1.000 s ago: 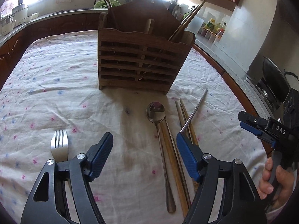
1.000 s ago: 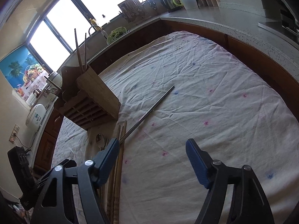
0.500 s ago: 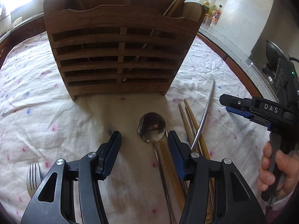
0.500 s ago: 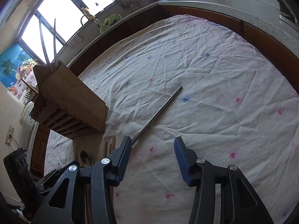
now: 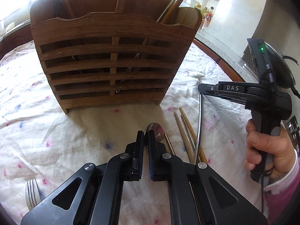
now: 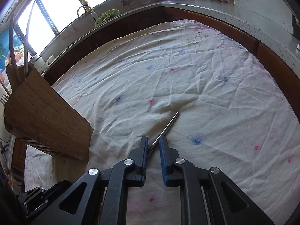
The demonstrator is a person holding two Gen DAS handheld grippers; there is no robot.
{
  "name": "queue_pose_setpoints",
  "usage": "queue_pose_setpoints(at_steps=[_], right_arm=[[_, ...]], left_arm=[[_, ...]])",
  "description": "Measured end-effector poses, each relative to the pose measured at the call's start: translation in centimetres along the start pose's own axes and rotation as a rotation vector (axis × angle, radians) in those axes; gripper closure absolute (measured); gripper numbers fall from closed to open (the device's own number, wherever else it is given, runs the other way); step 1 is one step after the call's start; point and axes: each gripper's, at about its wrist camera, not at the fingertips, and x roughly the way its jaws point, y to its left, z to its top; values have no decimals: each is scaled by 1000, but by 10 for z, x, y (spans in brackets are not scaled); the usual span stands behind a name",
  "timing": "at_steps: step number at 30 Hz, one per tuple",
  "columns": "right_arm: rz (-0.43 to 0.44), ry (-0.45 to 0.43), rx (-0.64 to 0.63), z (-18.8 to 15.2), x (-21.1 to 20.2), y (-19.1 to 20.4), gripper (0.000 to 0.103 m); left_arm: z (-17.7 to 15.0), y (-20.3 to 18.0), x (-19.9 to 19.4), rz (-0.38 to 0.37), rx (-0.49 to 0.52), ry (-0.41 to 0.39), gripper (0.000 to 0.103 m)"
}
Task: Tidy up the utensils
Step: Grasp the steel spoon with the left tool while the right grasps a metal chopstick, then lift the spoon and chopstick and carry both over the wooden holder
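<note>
Currently I am in the pick-up step, with both tools down on the flowered white tablecloth (image 6: pixel 206 86) before the slatted brown wooden utensil caddy (image 5: pixel 112 56).

The left gripper (image 5: pixel 145 136) has just been closing; its jaws now stand together at the neck of the polished steel spoon (image 5: pixel 157 129), whose bowl shows just past the fingertips. I judge the spoon pinched, though the contact itself is hidden.

The right gripper (image 6: pixel 153 142) has likewise just been closing. Its jaws stand narrowly apart with the thin silver metal chopstick (image 6: pixel 168 124) running between them; whether the pads already press on it I cannot tell.

Two tan wooden chopsticks (image 5: pixel 184 131) lie beside the spoon. A steel fork (image 5: pixel 31 193) lies near the left edge.

Next, each piece needs a level lift clear of the cloth, then a handle-down drop into a caddy compartment.
</note>
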Motion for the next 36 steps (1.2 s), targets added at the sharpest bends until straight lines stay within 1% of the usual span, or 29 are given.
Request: queue_pose_setpoints(at_steps=[1,4,7,9,10,12,14,15,16,19,21,23,24,25,27,28,30,34,36], right_arm=[[14,-4,5,-1,-3,-2,103],[65,-5,31,-6,-11,-10,103],[79,-12,30,-12,-19,-11,103],[69,2,40,-12,-18,-12,102],[73,12,65,-11,-15,-15,95],[73,45,124,-7,-7,-24,91],[79,48,154,-1,-6,-27,85],[72,42,159,3,-6,-27,75],[64,28,164,5,-6,-26,71],[2,32,127,12,3,-17,71],[-67,27,56,16,8,-4,70],[-138,20,-19,19,16,9,76],[-176,13,-70,19,19,15,87],[-203,3,-106,19,20,18,91],[-184,-3,-115,19,20,16,97],[-155,2,-100,18,18,13,99],[-76,8,-47,15,10,6,99],[31,-17,0,3,-13,4,100],[56,-33,-10,-3,-27,8,100]], left_arm=[[0,0,-3,-1,-1,-4,101],[-3,1,-10,-7,-8,-14,102],[-5,1,-17,-21,-18,-21,102],[-7,-1,-20,-19,-23,-25,102],[-7,0,-21,-18,-25,-27,102],[-8,2,-26,-20,-33,-33,102],[-9,4,-31,-26,-46,-45,102],[-9,5,-32,-27,-53,-50,102],[-10,6,-34,-28,-59,-55,102],[-11,10,-37,-29,-67,-57,102],[-11,11,-39,-30,-70,-60,102],[-12,11,-42,-32,-75,-67,102],[-14,13,-46,-32,-76,-71,102],[-14,15,-51,-32,-77,-76,102],[-14,17,-57,-33,-78,-84,102],[-14,17,-59,-32,-78,-89,101],[-15,24,-69,-35,-80,-100,101],[-14,24,-83,-44,-85,-125,101],[-14,24,-90,-49,-89,-139,101]])
